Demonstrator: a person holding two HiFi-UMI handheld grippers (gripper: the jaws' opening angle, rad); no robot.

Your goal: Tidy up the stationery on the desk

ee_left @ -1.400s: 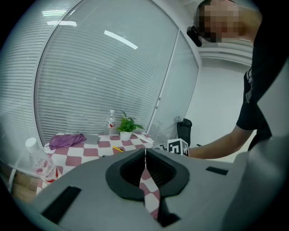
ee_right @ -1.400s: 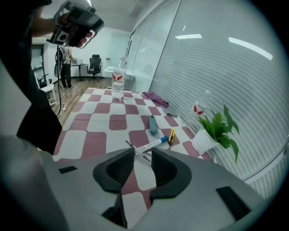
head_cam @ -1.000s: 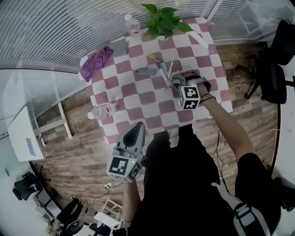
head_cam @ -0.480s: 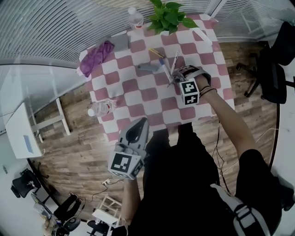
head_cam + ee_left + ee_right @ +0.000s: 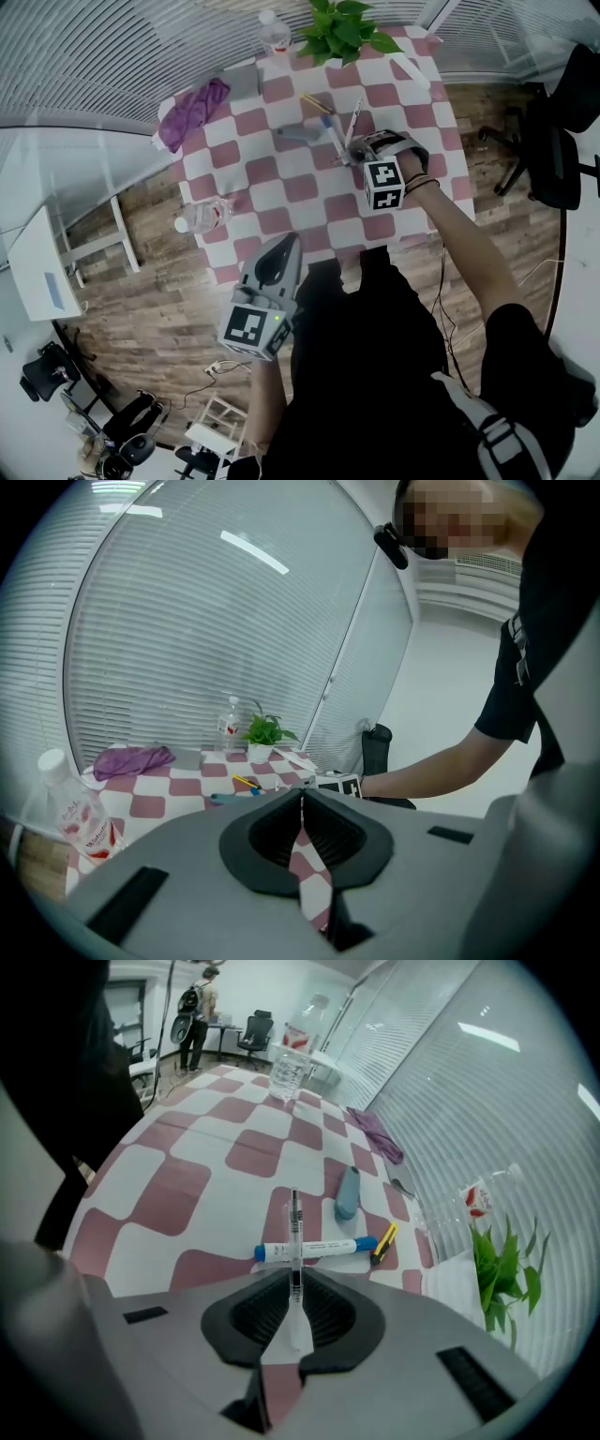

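You wear a black short-sleeved top (image 5: 394, 375) and dark bands (image 5: 421, 184) on your right wrist, and your left tongs (image 5: 286, 241) and right tongs (image 5: 352, 156) are grey, with black ribbed pads (image 5: 255, 1312) and white cubes (image 5: 384, 186) printed with black square markers.

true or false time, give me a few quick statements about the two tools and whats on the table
The right tool has a clear pen between its jaws. True; the jaws have just been closing on it.
The left tool is wide open. False: its jaws are shut with nothing between them.
A purple cloth lies on the table. True.
The plant sits at the table's near edge. False: it stands at the far edge.
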